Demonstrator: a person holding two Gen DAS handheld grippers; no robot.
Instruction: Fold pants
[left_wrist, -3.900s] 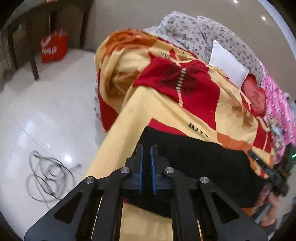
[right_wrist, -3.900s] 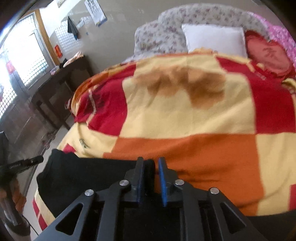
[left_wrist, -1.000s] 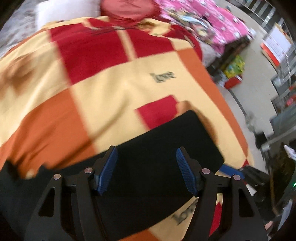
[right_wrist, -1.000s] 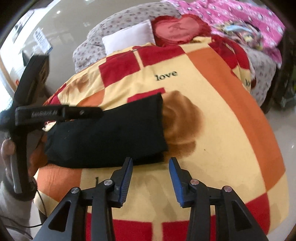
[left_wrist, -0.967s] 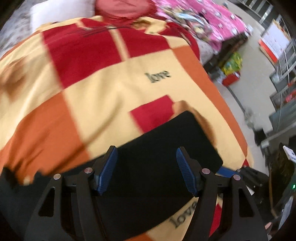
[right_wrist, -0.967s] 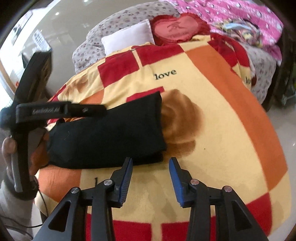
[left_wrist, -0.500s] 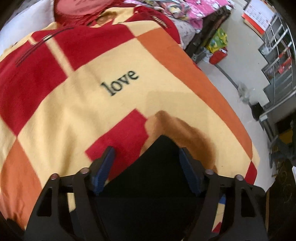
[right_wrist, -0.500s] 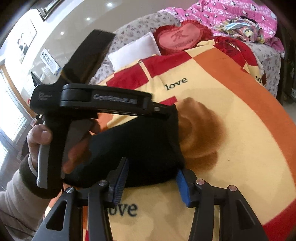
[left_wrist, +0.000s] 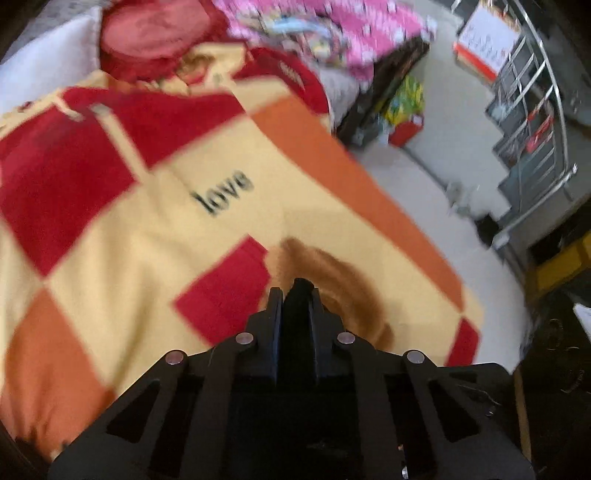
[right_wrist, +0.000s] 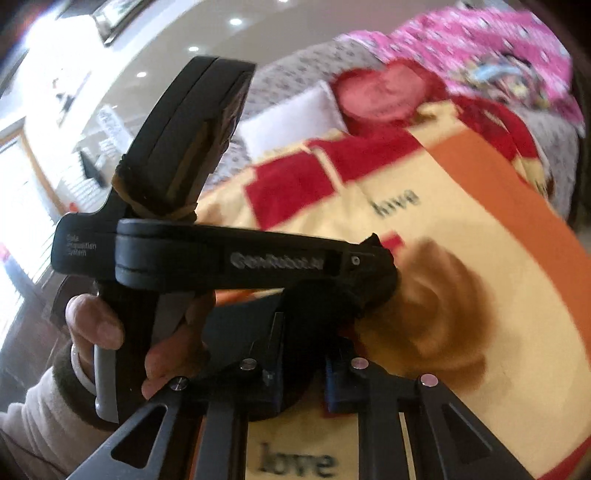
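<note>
The black pants (right_wrist: 317, 299) lie folded on the checked blanket (left_wrist: 155, 229). My left gripper (left_wrist: 297, 295) is shut on the pants' right end, and black cloth (left_wrist: 302, 291) pokes out between its fingers. In the right wrist view the left gripper's body (right_wrist: 236, 258) lies across the frame, held by a hand (right_wrist: 99, 325). My right gripper (right_wrist: 303, 354) is closed on the near edge of the same end, with black cloth bunched between its fingers. Most of the pants is hidden behind the two grippers.
The blanket (right_wrist: 498, 229) has red, orange and yellow squares with "love" printed on it. A white pillow (right_wrist: 295, 118), a red heart cushion (left_wrist: 155, 37) and pink bedding (right_wrist: 480, 48) lie at the bed's head. Floor and metal shelving (left_wrist: 532, 103) are to the right.
Both grippers were open over the pants' right end. They have moved in onto it and both have closed on the black cloth.
</note>
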